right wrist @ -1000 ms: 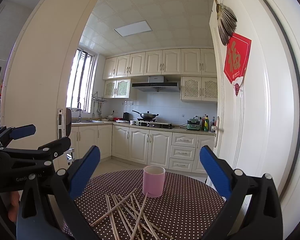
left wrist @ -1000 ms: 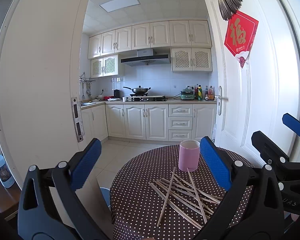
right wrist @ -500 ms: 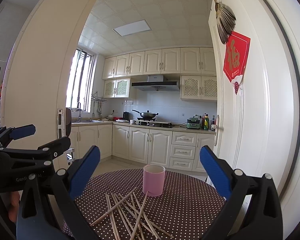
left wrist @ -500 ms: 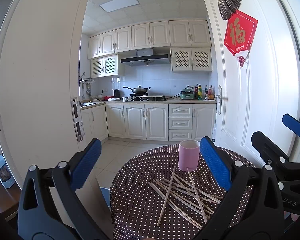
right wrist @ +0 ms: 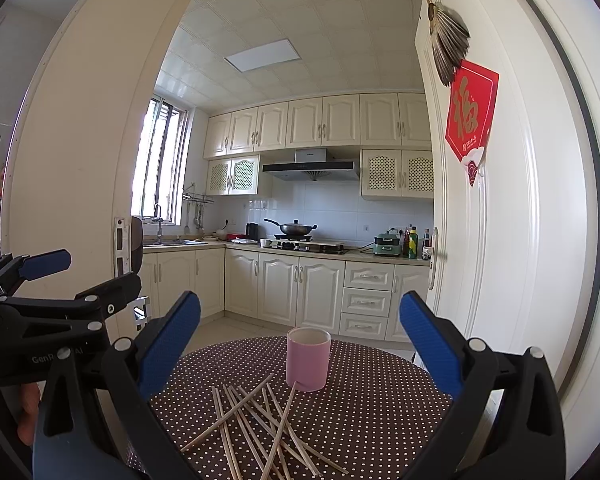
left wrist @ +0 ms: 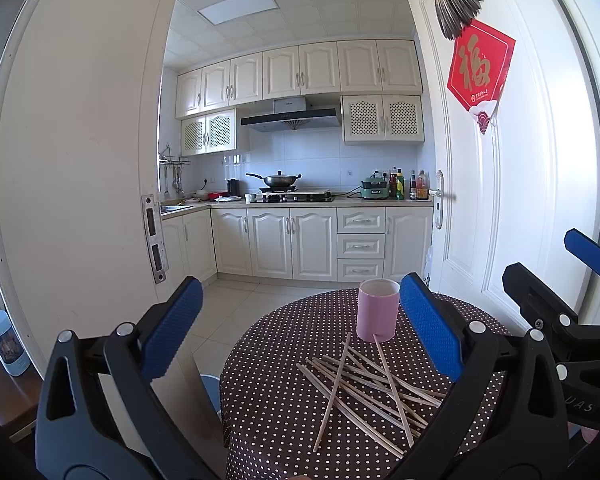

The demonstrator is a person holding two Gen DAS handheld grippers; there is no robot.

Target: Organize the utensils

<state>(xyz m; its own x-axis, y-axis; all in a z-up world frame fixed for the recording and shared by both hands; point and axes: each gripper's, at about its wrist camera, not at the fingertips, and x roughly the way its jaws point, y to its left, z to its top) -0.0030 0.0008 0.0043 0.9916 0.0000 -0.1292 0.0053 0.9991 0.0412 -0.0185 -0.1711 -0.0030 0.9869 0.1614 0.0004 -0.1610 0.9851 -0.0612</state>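
Note:
A pink cup (left wrist: 377, 310) (right wrist: 308, 358) stands upright on a round table with a brown polka-dot cloth (left wrist: 272, 392) (right wrist: 364, 412). Several wooden chopsticks (left wrist: 364, 384) (right wrist: 256, 420) lie scattered and crossed in front of the cup. My left gripper (left wrist: 300, 328) hangs open above the table's near left side, with nothing between its blue pads. My right gripper (right wrist: 300, 344) is open too, held above the near edge and facing the cup. Each gripper shows at the edge of the other's view: the right gripper (left wrist: 560, 280) and the left gripper (right wrist: 60, 280).
A white open door (left wrist: 500, 200) stands close on the right of the table. A door frame (left wrist: 80, 160) rises on the left. Beyond lies a tiled kitchen floor (left wrist: 228, 304) and cabinets. A small bottle (left wrist: 4, 344) sits on a ledge at far left.

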